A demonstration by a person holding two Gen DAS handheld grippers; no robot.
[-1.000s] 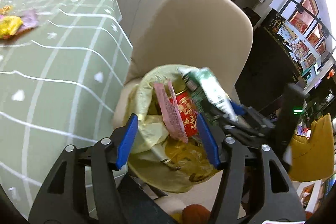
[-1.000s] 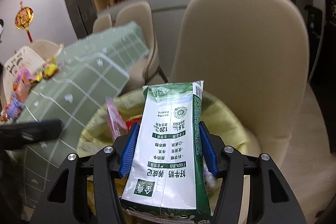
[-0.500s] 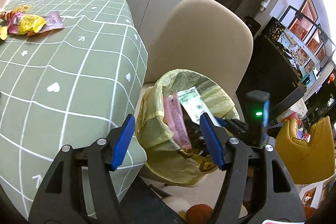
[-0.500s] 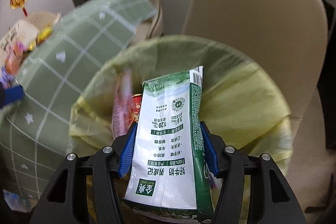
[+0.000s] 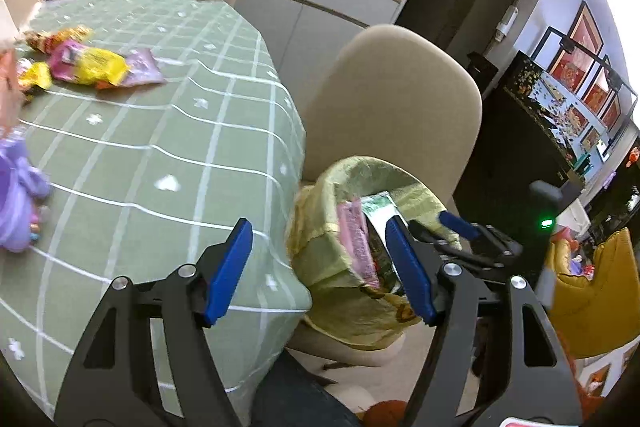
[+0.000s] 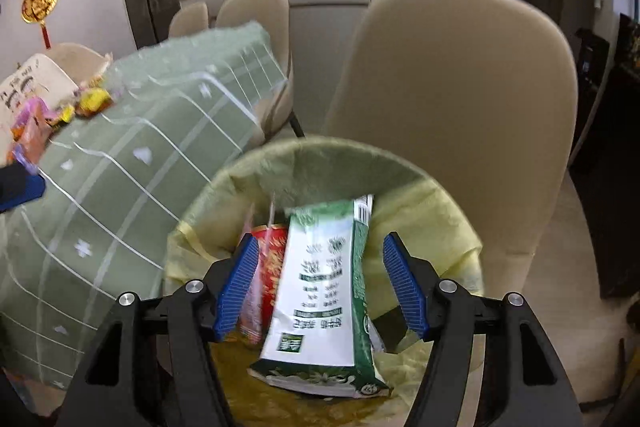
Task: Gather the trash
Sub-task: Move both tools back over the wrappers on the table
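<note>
Green-and-white milk carton [image 6: 320, 291] sits loose in our bin [image 6: 420, 179], light and crushable, best pinched across its flat faces; both tools, right [image 6: 320, 287] and left [image 5: 320, 267], gape apart.

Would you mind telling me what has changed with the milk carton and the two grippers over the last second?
The right gripper has opened its jaws and let go of the green-and-white milk carton, which now lies loose inside the yellow-lined trash bin beside the red can. The left gripper has swung left, towards the green checked tablecloth; it stays open and empty. The snack wrappers remain on the table.
</note>
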